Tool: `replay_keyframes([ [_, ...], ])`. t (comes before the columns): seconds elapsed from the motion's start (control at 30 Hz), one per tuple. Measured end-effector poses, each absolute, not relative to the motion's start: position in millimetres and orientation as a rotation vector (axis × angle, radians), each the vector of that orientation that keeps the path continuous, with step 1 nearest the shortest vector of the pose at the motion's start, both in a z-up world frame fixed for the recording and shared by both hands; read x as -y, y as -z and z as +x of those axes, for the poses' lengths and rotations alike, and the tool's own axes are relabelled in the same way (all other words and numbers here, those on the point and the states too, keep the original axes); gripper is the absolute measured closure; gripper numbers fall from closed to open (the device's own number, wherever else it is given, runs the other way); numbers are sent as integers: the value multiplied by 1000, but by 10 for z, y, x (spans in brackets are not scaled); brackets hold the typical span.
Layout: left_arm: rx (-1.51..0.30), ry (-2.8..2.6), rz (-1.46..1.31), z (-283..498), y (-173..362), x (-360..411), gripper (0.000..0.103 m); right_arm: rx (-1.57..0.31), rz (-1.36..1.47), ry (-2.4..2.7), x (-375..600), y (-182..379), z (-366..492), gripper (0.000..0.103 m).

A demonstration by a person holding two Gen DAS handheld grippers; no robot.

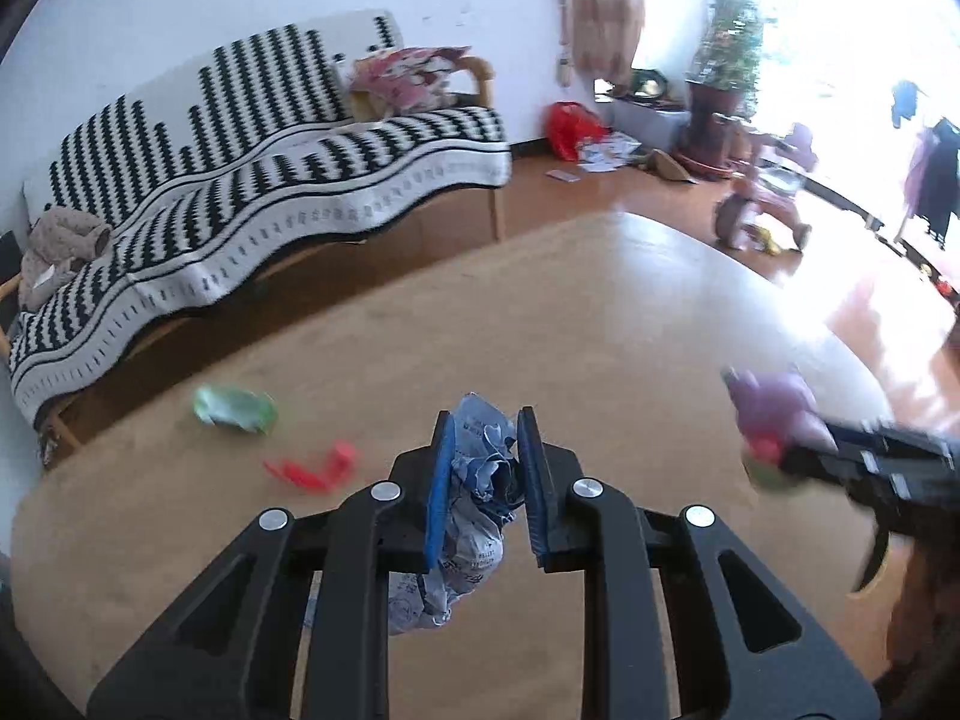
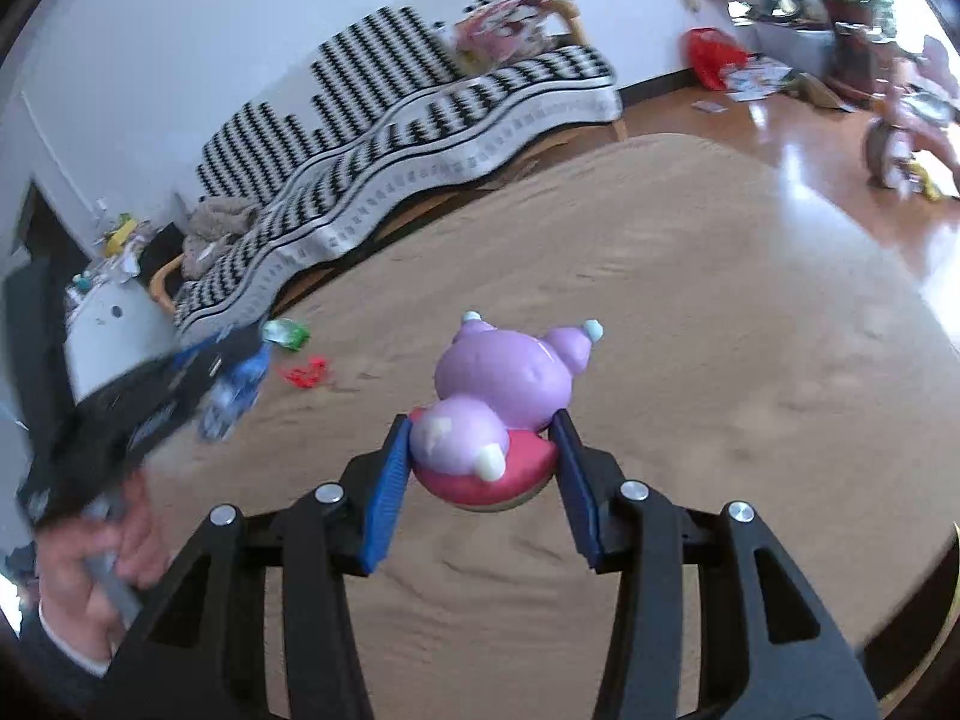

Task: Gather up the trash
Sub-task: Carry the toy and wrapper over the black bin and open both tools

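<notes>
Blue-printed crumpled wrapper [image 1: 477, 516] sits pinched in my left gripper [image 1: 485, 420], lifted above the tan rug [image 1: 600, 330]. My right gripper [image 2: 480, 420] clamps a purple toy figure [image 2: 504, 384] w/ pink base. Green wrapper [image 1: 235, 409] & red scrap [image 1: 312, 468], prob. plastic, lie on rug nr the striped sofa [image 1: 240, 180].

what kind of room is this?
Most likely a home living room: sofa under a black-and-white throw, tan rug on wood flooring, and a child's tricycle near the potted plant.
</notes>
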State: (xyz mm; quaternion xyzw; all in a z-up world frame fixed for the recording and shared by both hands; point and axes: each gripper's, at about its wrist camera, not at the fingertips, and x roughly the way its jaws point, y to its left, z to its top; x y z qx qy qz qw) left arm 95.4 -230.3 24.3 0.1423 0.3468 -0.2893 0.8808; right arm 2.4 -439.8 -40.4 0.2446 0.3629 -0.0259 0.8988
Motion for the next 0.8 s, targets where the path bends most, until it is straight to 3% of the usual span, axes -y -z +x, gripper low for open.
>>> replay_keyframes([
  [0.47,-757,1024,224,-651,-9,3705,82,-737,549,524,5671,826,-1990,57],
  [0.8,-850,1227,126,-966,260,4543,82,-728,711,673,6313,1078,-2870,57],
])
